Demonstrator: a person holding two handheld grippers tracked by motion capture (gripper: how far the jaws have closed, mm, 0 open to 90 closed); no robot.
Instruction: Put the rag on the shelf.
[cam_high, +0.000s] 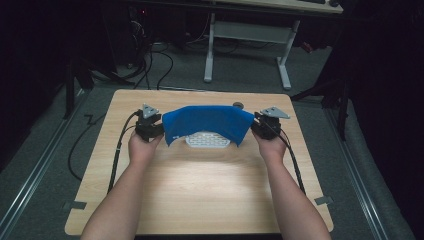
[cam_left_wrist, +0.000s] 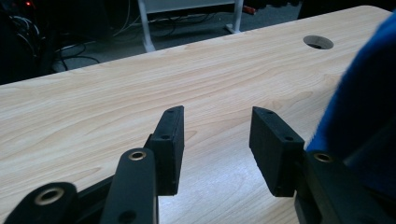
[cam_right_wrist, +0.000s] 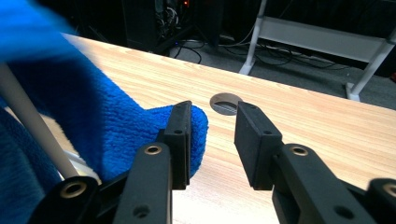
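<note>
I see the blue fleecy cloth (cam_high: 206, 122) draped over a white perforated rack (cam_high: 207, 140) mid-desk, so the laying-over looks done. My left gripper (cam_left_wrist: 217, 140) has its jaws spread with only bare light wooden desk (cam_left_wrist: 93, 107) between them. My right gripper (cam_right_wrist: 212, 140) is spread too, the cloth's edge touching one jaw. What's left, I judge, is backing both away.

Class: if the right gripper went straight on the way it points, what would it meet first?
Probably bare table, near its round hole. The right gripper is open; the blue cloth lies beside its line.
</note>
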